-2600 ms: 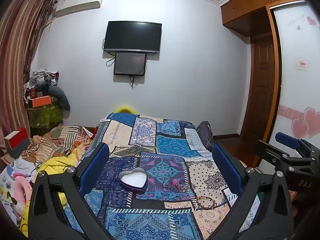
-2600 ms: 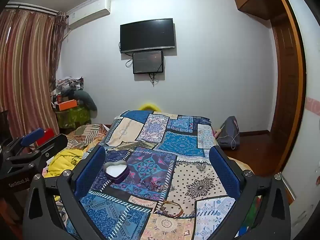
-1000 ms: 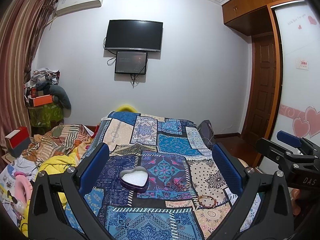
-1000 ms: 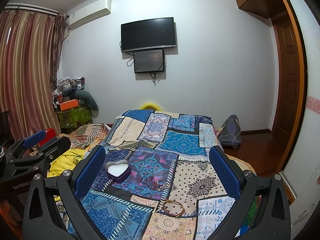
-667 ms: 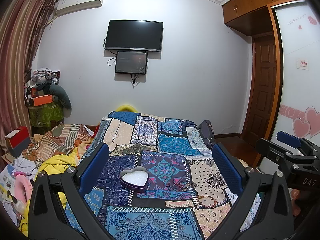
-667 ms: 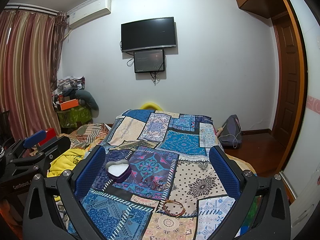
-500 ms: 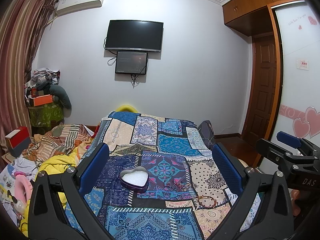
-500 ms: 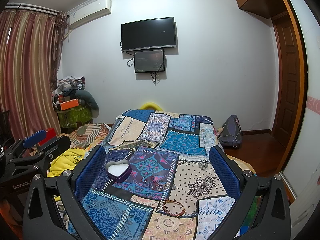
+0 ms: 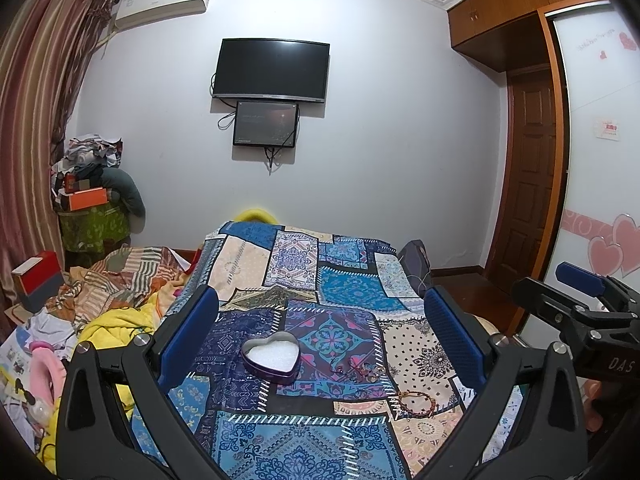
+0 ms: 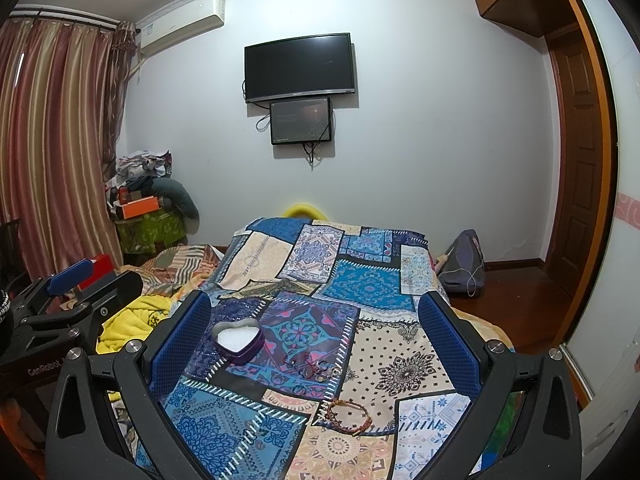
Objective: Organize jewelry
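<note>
A purple heart-shaped tin (image 9: 271,356) with a white lining lies open on the patchwork bedspread (image 9: 304,264); it also shows in the right wrist view (image 10: 238,339). To its right lies a small tangle of jewelry (image 9: 357,369) (image 10: 311,365). A beaded bracelet (image 9: 416,401) (image 10: 349,416) lies nearer the front. My left gripper (image 9: 320,340) is open and empty, held above the bed's near end. My right gripper (image 10: 312,340) is open and empty, beside it on the right.
Piled clothes and blankets (image 9: 120,280) lie left of the bed. A grey bag (image 10: 464,260) sits on the floor at the right. A TV (image 9: 272,70) hangs on the far wall. A wardrobe with a door (image 9: 532,184) stands at the right.
Both views have shifted only slightly. The tin and jewelry lie where they were. Both grippers have stayed open.
</note>
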Action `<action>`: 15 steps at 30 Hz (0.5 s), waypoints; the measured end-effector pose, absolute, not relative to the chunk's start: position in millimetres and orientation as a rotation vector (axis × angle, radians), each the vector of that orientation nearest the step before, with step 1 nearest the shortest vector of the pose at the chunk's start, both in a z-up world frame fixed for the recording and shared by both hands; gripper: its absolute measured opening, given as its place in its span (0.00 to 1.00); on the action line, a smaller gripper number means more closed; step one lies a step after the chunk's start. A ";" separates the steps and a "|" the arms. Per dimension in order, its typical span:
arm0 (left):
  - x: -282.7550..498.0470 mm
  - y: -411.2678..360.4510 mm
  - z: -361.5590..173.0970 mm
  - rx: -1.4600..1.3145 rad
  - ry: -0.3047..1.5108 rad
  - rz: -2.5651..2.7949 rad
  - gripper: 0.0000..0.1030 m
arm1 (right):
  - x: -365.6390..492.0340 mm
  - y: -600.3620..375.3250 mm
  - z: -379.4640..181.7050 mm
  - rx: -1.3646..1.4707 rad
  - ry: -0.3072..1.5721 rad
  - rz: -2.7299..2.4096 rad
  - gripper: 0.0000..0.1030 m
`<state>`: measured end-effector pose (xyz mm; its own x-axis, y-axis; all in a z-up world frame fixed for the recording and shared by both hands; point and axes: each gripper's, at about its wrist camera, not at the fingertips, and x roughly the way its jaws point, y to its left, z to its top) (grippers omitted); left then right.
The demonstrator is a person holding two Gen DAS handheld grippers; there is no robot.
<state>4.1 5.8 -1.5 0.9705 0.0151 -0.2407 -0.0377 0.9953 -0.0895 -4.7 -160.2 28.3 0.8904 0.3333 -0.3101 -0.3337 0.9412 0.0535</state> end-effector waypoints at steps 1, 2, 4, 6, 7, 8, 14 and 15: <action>4.3 5.9 -1.4 -0.094 0.243 0.027 1.00 | -4.0 -160.1 27.9 -0.001 0.324 0.347 1.00; 4.8 6.0 -1.1 -0.093 0.243 0.029 1.00 | -3.3 -160.3 27.5 -0.001 0.325 0.348 1.00; 5.2 5.9 -1.3 -0.091 0.244 0.031 1.00 | -1.4 -160.9 26.6 0.000 0.327 0.350 1.00; 5.9 6.5 -2.7 -0.090 0.247 0.031 1.00 | 0.4 -160.4 25.8 0.000 0.333 0.351 1.00; 6.5 6.5 -3.1 -0.089 0.248 0.031 1.00 | 1.2 -160.3 25.2 0.000 0.335 0.352 1.00; 6.8 6.2 -3.6 -0.088 0.249 0.032 1.00 | 2.2 -160.3 24.1 0.000 0.338 0.353 1.00; 16.5 7.1 -10.3 -0.085 0.273 0.031 1.00 | 14.5 -160.8 13.7 0.002 0.375 0.344 1.00; 19.6 6.6 -12.1 -0.082 0.281 0.031 1.00 | 16.8 -161.3 11.7 0.003 0.383 0.341 1.00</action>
